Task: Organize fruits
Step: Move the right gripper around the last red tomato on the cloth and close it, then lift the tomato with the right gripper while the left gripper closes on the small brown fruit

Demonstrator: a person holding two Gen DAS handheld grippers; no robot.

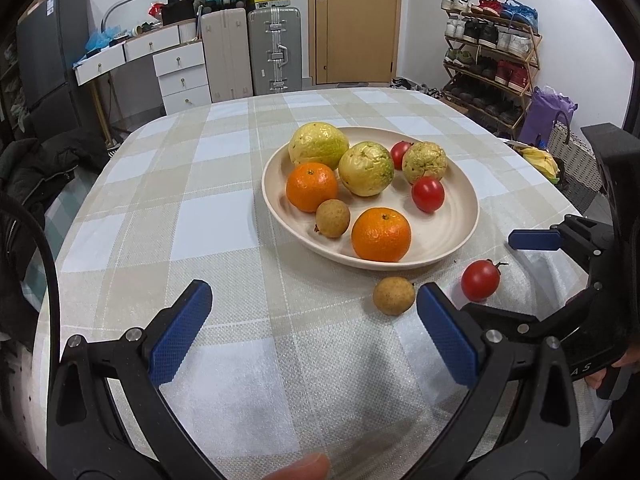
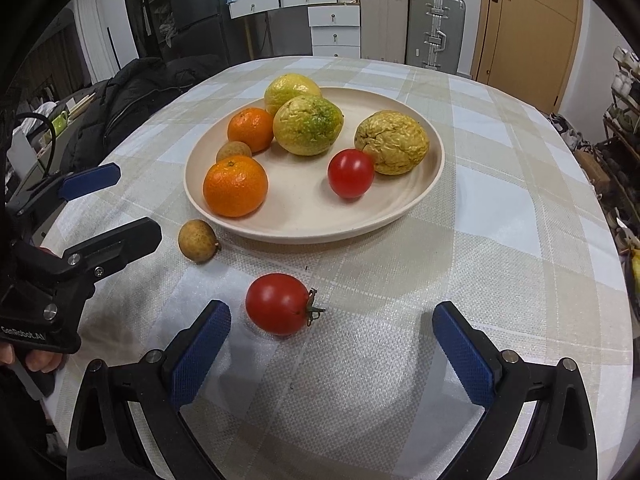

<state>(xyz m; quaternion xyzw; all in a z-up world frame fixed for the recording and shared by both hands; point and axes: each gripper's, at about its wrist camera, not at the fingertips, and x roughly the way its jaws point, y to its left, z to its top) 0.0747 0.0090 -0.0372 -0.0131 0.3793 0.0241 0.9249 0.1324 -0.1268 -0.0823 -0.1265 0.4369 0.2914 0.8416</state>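
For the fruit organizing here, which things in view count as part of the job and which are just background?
Job:
plate
loose tomato
loose longan
fruit already on the plate: oranges, guavas, tomatoes, a longan
left gripper and right gripper, both open and empty

Lying about:
checked tablecloth
suitcases
drawers
shoe rack
black jacket

Each claw is a black plastic frame with triangular cut-outs, round silver screws at the joints, and two fingers faced with blue, fine-textured pads. The left claw point(image 1: 314, 334) shows a black cable curving along its left side. The right claw point(image 2: 330, 354) matches it. White "GenRobot.AI" lettering marks a black handle, gripped by bare fingers point(image 2: 38, 360).
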